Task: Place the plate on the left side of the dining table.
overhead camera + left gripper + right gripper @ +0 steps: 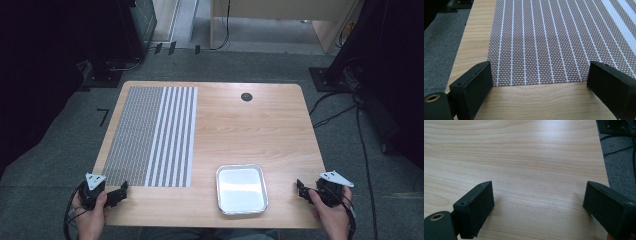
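Left gripper (121, 191), jaws spread, sits at the near edge of the grey-and-white striped woven placemat (152, 135), apparently just off it; right gripper (301, 190) likewise spread, over bare wooden table (250, 130)

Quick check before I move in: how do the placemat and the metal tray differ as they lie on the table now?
The placemat is a flat woven sheet, grey and white striped; the tray is shiny metal with a raised rim. The placemat is far larger, spanning the table's left part front to back; the tray is small, at the near edge. The left gripper is by the placemat, the right gripper nearer the tray. Both lie flat and untouched.
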The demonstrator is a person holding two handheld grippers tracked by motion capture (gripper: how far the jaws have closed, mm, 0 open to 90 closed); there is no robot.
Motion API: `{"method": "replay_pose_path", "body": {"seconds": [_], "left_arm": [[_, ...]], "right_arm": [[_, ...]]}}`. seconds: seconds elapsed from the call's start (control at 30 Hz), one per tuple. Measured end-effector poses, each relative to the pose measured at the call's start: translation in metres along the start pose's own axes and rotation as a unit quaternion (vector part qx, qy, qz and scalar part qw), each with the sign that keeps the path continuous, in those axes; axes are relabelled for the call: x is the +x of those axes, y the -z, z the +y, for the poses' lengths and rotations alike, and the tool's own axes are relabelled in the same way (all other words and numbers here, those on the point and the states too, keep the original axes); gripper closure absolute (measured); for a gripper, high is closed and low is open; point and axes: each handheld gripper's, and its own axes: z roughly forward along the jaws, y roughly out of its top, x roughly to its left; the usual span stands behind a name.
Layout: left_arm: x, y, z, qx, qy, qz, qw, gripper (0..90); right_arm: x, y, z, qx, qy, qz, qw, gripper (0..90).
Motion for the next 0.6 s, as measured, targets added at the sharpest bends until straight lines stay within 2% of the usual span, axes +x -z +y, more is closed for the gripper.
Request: {"method": "replay_pose_path", "body": {"seconds": [0.07, 0.2, 0.3, 0.4, 0.5, 0.6], "left_arm": [[-0.001, 0.001, 0.0, 0.001, -0.002, 0.012, 0.9999, 5.2], [-0.004, 0.003, 0.001, -0.002, -0.011, 0.021, 0.9997, 5.1], [-0.005, 0.005, 0.001, -0.005, -0.005, 0.021, 0.9998, 5.1], [-0.004, 0.007, 0.002, -0.007, 0.001, 0.019, 0.9998, 5.1], [-0.005, 0.008, 0.003, -0.011, 0.002, 0.018, 0.9998, 5.1], [-0.01, 0.011, 0.004, -0.015, 0.0, 0.013, 0.9998, 5.1]], "right_arm": [[0.0, 0.0, 0.0, 0.0, 0.0, 0.0, 1.0, 9.3], [0.0, 0.0, 0.0, -0.001, -0.001, 0.0, 1.0, 9.4], [-0.001, 0.0, 0.0, -0.004, -0.006, -0.001, 1.0, 12.3], [-0.001, 0.002, 0.0, -0.011, -0.023, 0.005, 0.9997, 13.9], [0.001, 0.002, 0.0, -0.01, -0.021, 0.006, 0.9997, 13.9], [0.006, 0.006, 0.003, -0.024, -0.021, 0.007, 0.9995, 13.9]]}}
